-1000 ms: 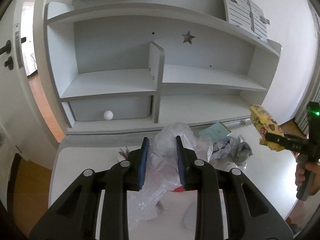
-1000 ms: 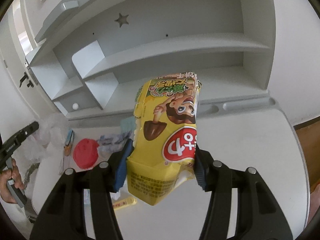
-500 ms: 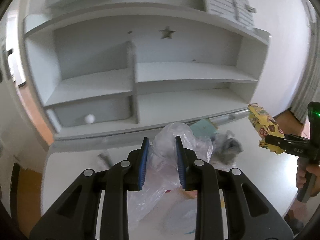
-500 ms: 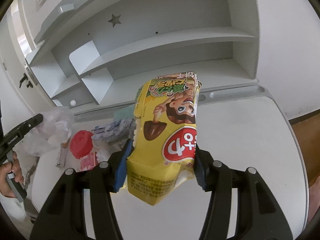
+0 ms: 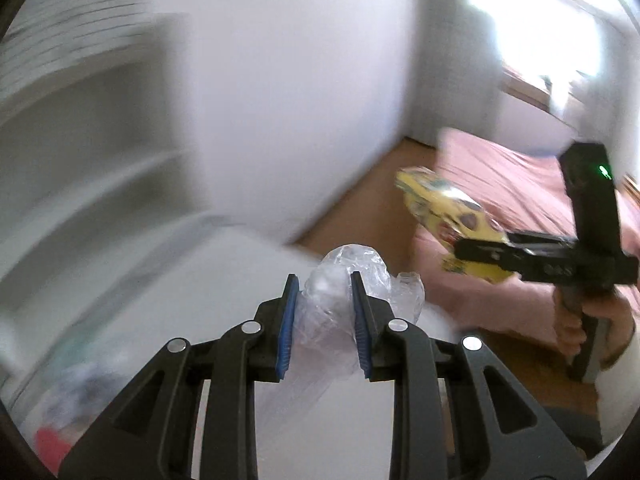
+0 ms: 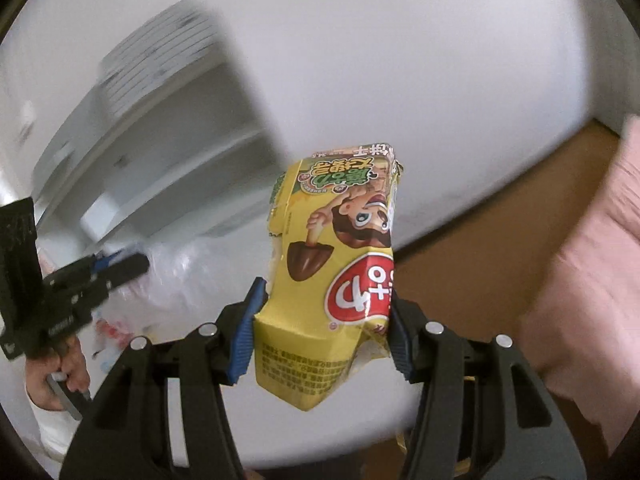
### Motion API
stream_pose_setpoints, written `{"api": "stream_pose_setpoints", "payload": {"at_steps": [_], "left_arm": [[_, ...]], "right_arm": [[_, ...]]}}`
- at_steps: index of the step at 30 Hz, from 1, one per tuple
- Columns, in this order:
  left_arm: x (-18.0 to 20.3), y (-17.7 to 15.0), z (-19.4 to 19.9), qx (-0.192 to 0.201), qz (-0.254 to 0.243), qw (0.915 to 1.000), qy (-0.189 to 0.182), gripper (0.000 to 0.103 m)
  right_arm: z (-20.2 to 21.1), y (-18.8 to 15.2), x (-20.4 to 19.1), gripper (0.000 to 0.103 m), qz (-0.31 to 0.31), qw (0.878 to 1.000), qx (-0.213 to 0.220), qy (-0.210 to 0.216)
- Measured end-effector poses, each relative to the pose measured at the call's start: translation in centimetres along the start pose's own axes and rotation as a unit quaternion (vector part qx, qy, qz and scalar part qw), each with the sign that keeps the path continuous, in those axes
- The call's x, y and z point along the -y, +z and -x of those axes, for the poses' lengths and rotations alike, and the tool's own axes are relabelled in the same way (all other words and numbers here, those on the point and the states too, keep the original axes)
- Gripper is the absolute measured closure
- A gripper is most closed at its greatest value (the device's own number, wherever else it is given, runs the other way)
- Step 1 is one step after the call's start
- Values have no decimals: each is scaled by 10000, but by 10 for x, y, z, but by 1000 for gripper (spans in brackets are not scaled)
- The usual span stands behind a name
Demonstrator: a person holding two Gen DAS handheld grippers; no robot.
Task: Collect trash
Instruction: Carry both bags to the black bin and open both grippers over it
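– What's in my left gripper (image 5: 325, 304)?

– A crumpled clear plastic bag (image 5: 344, 280), pinched between the blue pads and held above the edge of the white desk (image 5: 168, 280).

– And my right gripper (image 6: 326, 312)?

– I see its fingers clamped on a crushed yellow cardboard snack carton (image 6: 336, 256) with a cartoon print, bottom flap hanging below the pads. Behind it sit a brown wooden floor (image 6: 480, 248) and a pink bedspread (image 6: 592, 248). The background is blurred.
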State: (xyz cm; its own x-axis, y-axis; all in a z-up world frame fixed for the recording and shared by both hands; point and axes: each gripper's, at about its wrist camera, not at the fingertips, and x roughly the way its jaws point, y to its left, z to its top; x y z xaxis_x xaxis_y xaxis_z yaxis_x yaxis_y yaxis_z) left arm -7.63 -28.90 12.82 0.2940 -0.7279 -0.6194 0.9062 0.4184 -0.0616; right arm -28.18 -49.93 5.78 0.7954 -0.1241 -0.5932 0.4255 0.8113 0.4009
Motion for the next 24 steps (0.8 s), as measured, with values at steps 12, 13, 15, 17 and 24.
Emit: {"api": "stream_pose_setpoints", "payload": {"at_steps": [12,13,15,17,24], "left_arm": [[216,-88,-233,-2008,-1408,9645,-983,78],[217,-108,-262,-2285,-1337,9595,-957,79],[213,-145,-311,-2831,-1106,9485,-886,81],[209,-173,-341,-3217,-959,9384,-820,81],[195,-191,-362,-3310,-747,9387,-603,59]], "right_arm": [[-76,-149,261,49,-2648,9446,-1938,-83],[-103,-174,276,49,-2899,9300,-2261,27],[-141,-211,295,49,-3224,9078,-2680,79],[-168,-242,311,49,-3559,8863,-2962,97],[-191,-274,332,39,-4016,8587,-3167,340]]}}
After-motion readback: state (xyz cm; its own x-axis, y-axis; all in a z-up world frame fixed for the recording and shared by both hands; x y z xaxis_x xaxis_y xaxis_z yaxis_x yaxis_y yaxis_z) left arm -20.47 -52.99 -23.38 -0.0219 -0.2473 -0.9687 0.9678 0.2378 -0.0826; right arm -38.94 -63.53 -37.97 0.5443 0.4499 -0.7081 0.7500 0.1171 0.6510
